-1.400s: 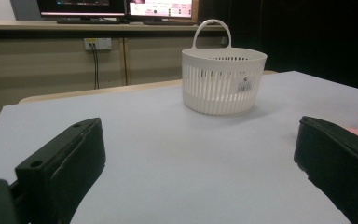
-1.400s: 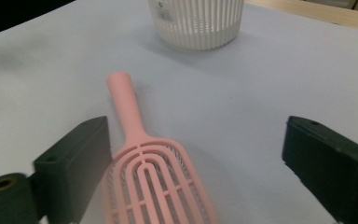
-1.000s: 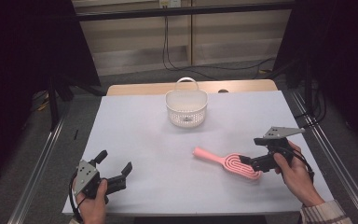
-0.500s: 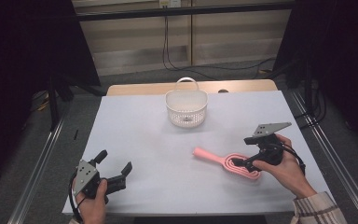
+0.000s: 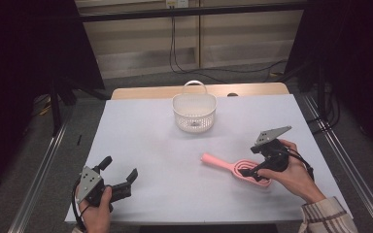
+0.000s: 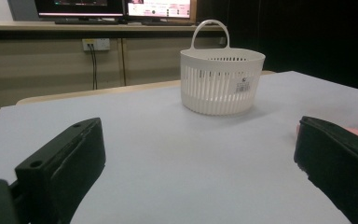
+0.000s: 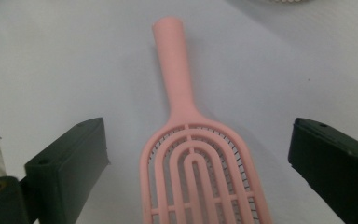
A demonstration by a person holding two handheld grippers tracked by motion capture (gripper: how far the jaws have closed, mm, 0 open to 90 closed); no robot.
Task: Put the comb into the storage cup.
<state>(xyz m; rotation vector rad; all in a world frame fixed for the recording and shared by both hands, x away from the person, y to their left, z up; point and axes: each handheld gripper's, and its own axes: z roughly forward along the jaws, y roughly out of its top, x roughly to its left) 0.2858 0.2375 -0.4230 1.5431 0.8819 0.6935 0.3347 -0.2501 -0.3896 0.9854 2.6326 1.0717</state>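
A pink vented hairbrush (image 5: 233,169) lies flat on the white table (image 5: 155,145), handle toward the left and back. My right gripper (image 5: 253,173) hovers over its head, open, with a jaw on each side of the brush (image 7: 196,158) and not touching it. A white slotted basket (image 5: 194,111) with a handle stands upright at the back middle, also seen as the basket (image 6: 221,79) ahead in the left gripper view. My left gripper (image 5: 121,179) rests near the front left edge, open, nothing between its jaws.
Metal rails run along both sides of the table. A wooden strip (image 5: 141,92) borders its far edge. Wall panels, cables and monitors (image 6: 116,9) stand behind. Bare table surface stretches between the two grippers.
My right gripper has moved left and down over the brush head, so its jaws now straddle it. The left gripper and basket have stayed put.
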